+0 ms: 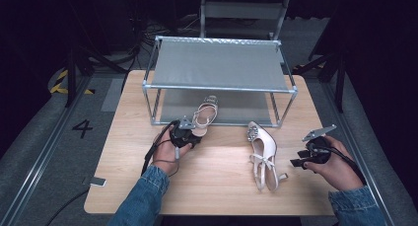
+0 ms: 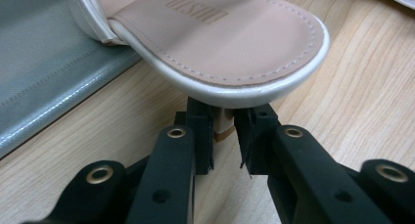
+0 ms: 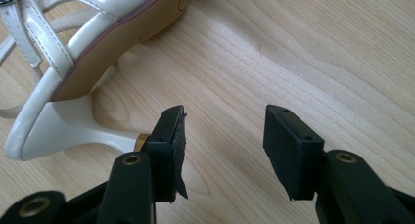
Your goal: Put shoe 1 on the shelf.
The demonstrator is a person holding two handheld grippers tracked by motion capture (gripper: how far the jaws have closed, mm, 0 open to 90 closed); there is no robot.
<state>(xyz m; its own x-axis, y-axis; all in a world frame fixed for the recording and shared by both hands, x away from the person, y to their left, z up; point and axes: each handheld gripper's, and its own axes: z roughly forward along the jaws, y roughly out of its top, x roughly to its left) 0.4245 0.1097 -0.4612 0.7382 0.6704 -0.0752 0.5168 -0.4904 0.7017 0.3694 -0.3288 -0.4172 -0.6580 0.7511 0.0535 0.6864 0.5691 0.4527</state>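
Two pale shoes sit on the desk (image 1: 207, 181). One shoe (image 2: 220, 43) has gold letters inside — too blurry to read — and the left claw (image 2: 226, 136) pinches its heel by the rack (image 1: 219, 65). The other shoe (image 3: 83, 62) lies just beside the right claw (image 3: 222, 141) — open, holding nothing.

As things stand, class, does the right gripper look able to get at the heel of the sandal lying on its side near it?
Probably yes. The right gripper is open, with bare table ahead. The sandal's heel lies just off one jaw, with nothing in between, so a small sideways shift should bring the heel between the jaws.
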